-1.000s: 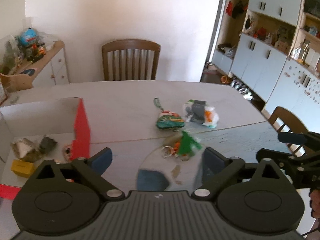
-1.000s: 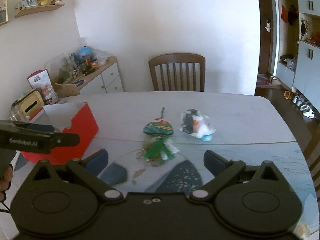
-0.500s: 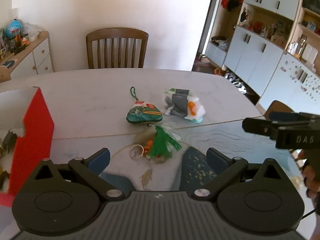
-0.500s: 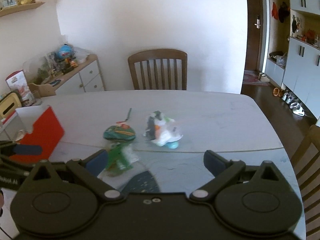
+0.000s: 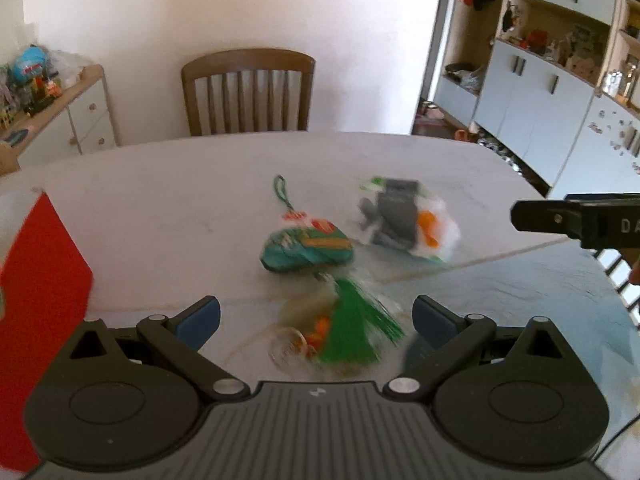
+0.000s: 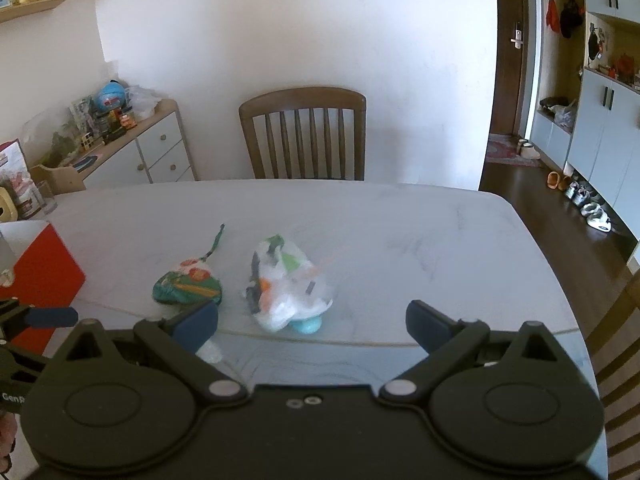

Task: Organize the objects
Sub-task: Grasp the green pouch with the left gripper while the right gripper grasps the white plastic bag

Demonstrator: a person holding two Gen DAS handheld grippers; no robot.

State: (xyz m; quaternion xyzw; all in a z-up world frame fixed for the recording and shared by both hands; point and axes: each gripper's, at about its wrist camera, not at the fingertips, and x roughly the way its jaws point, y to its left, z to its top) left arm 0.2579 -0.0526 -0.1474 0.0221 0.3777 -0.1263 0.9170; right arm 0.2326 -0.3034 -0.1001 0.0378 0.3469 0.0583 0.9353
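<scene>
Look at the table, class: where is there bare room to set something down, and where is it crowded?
Bare: the table from the clear plastic bag to its right edge, and the strip between the toys and the wooden chair. Crowded: the near middle, where the green pouch, bag and green tassel bundle cluster, with the red box at the left edge.

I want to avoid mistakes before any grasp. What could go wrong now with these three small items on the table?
The left gripper is open above the green tassel charm, whose loose threads and ring may slip from the pads. The clear plastic bag looks soft and could crumple or tear. The teal pouch lies very close and might get dragged along.
</scene>
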